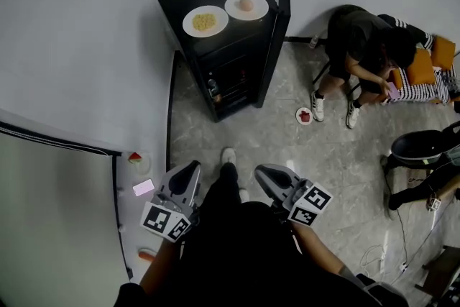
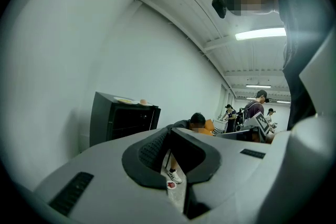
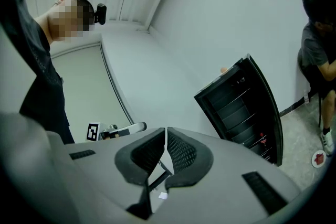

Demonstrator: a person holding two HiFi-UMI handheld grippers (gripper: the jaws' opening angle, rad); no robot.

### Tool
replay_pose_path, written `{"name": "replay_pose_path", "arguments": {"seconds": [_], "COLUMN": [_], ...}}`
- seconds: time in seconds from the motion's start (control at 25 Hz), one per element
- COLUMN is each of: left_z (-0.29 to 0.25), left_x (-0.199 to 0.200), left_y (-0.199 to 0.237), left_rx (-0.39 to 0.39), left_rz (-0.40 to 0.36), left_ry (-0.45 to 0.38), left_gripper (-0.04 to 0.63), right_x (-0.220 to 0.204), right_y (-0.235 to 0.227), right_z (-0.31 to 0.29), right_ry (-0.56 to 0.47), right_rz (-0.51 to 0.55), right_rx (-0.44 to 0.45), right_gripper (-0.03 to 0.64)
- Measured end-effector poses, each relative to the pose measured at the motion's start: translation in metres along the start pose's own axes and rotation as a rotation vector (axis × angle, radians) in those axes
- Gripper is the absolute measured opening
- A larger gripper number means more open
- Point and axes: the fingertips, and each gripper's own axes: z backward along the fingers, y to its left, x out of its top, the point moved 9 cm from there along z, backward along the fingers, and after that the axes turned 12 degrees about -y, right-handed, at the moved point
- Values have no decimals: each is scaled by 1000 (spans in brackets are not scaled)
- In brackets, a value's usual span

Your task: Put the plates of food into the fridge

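Note:
A black mini fridge [image 1: 223, 47] stands against the wall with its door [image 1: 274, 32] swung open. On its top sit a white plate of yellow food [image 1: 205, 21] and a white plate with a pinkish round item [image 1: 246, 6]. A third small plate with red food [image 1: 305, 116] lies on the floor to the right of the fridge. My left gripper [image 1: 192, 169] and right gripper [image 1: 260, 170] are held low in front of my body, well short of the fridge. Both are shut with nothing between the jaws. In the gripper views, the fridge [image 2: 123, 120] [image 3: 244, 107] is far off.
A person sits hunched on a seat [image 1: 366, 47] right of the fridge, near the floor plate. A black chair [image 1: 420, 147] and cables lie at the right. A white surface at my left carries a plate with watermelon [image 1: 135, 159] and a pink phone [image 1: 143, 188].

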Motion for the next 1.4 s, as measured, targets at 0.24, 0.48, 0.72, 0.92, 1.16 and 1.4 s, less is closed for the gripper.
{"name": "replay_pose_path", "arguments": {"seconds": [0.24, 0.48, 0.72, 0.92, 1.16, 1.4], "left_z": [-33, -66, -99, -124, -145, -161], "left_x": [-3, 0, 8, 14, 23, 31], "left_y": [23, 55, 91, 121, 158, 185], "left_rx": [4, 14, 22, 19, -6, 13], "left_rz": [15, 30, 40, 48, 31, 62], "left_ry": [-1, -10, -10, -8, -27, -46], "left_gripper": [37, 37, 37, 37, 37, 37], "right_x": [11, 21, 37, 47, 53, 66], "right_y": [-28, -59, -84, -106, -125, -134], "right_z": [-23, -61, -106, -144, -192, -228], "right_ry": [8, 37, 55, 58, 64, 57], "right_rz": [-19, -33, -42, -50, -45, -19], "right_rx": [-11, -6, 2, -3, -16, -17], "right_gripper": [31, 31, 31, 31, 31, 31]}}
